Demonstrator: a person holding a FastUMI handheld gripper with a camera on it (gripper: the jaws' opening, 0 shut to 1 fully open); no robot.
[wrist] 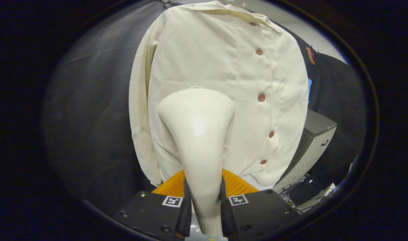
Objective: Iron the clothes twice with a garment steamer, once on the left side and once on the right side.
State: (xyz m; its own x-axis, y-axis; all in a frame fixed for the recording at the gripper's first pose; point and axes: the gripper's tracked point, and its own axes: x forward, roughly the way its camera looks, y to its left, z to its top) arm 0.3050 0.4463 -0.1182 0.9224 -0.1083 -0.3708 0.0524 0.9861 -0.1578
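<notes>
1. Clenched on the garment steamer (197, 134), my claw (205, 204) has both fingers pressing its narrow neck at the bottom centre of the frame.
2. I see the steamer's wide head in mid-frame, against the left half of the cream shirt (224, 87), which hangs before dark cloth.
3. I judge the steamer rigid, glossy and likely slippery, so the neck is the place to hold.
4. I expect the shirt, soft and light, to shift under pressure.
</notes>
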